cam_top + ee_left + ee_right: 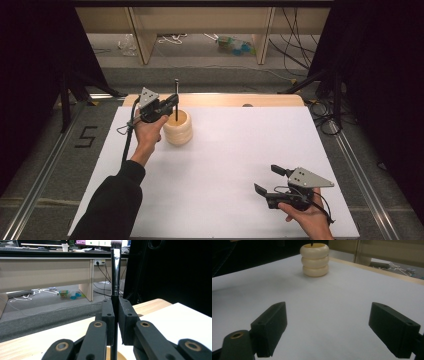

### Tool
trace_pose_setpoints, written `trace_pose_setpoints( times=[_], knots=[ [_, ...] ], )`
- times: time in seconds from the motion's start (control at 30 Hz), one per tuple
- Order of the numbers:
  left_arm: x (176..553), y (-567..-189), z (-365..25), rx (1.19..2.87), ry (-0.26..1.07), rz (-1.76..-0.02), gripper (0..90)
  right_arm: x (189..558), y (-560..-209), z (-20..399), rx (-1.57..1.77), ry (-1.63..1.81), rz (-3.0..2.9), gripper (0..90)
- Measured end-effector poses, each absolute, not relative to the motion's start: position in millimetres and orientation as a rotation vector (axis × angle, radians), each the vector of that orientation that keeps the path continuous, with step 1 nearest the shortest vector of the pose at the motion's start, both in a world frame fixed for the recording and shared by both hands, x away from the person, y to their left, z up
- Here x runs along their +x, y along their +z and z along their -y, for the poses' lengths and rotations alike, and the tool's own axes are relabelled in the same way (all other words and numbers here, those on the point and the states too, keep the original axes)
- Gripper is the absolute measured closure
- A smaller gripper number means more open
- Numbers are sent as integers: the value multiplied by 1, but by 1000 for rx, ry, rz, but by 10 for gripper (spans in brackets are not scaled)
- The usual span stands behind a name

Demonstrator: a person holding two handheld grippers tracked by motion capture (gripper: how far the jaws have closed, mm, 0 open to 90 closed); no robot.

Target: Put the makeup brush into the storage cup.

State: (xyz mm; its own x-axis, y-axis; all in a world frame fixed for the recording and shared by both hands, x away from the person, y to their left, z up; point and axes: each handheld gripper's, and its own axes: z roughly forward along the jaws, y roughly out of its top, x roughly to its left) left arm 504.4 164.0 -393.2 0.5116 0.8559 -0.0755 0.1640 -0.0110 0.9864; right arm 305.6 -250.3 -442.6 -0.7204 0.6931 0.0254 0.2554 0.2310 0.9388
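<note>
Forearm and left claw (172, 101) reach to the bench's (225, 165) far left; right claw (267, 180) rests near right.
Left claw clamps a makeup brush (115, 285) upright over the cream ribbed holder (178, 127); its own view shows the bristle tip. Right claw's view shows jaws spread wide, holding nothing, facing the holder well apart.

**Around the work area**

A white sheet (225, 165) covers the wooden surface (270, 100). Beyond it, desk legs (142, 40), loose cables (295, 40) and a small colourful heap (235, 46) sit on the grey floor (200, 75). A "5" (86, 136) marks the floor.
</note>
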Motion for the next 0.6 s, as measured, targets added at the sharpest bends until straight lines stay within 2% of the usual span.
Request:
trace_pose_setpoints(
  times=[0.6],
  knots=[
    [506, -403, -165, 1527, 690, -939, 834, 305, -443, 250, 874, 1490, -2109, 162]
  ],
)
